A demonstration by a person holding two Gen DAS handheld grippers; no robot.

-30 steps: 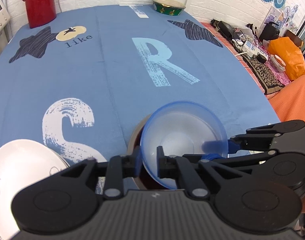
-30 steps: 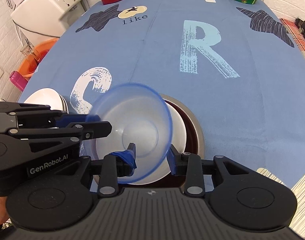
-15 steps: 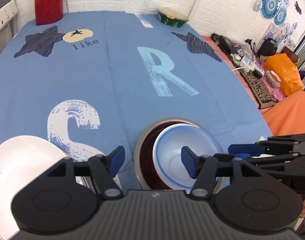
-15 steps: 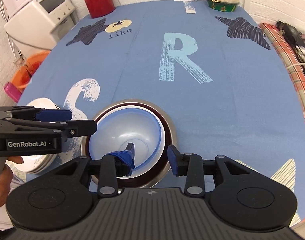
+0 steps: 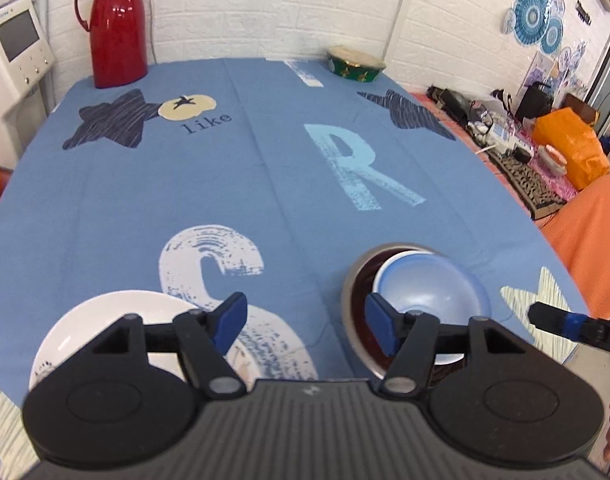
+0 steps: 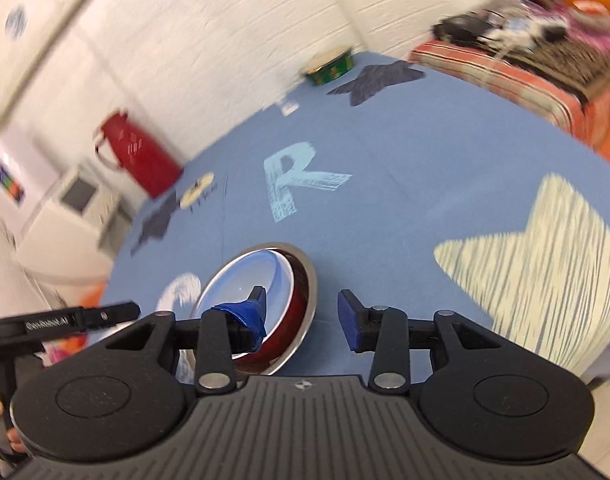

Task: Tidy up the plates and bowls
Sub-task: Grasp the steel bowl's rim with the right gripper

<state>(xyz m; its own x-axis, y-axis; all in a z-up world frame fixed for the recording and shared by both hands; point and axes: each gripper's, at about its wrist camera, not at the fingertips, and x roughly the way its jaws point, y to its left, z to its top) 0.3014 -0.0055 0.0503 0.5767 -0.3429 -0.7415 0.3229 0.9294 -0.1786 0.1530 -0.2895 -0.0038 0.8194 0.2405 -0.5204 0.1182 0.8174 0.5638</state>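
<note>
On the left of the blue cloth [image 5: 153, 200] sat the white plate [image 5: 117, 320], bare and upright, close under the left gripper [image 5: 305, 320]. That gripper hung above the cloth between plate and bowls, level, its tongs wide apart and empty.

Right of it lay the clear blue bowl [image 5: 425, 292], nested inside the steel bowl [image 5: 351, 292] with the dark red lining. The blue one sat a little off-centre, toward the far-right rim. Judging from this, the nesting step looked done, and the plate was the likely next piece. To do that well, the left gripper would want to come low over the plate's near edge, pinch the rim squarely, and lift flat so that nothing slid. If the plate was to go with the bowls, it would sit better beneath them than on top.

Farthest right, the right gripper [image 6: 301, 312] was tilted and rolled, its view blurred. Its tongs stood apart and held nothing; its left finger [image 6: 245, 314], wrapped in blue tape, hung over the blue bowl, and whether it touched could not be told.
</note>
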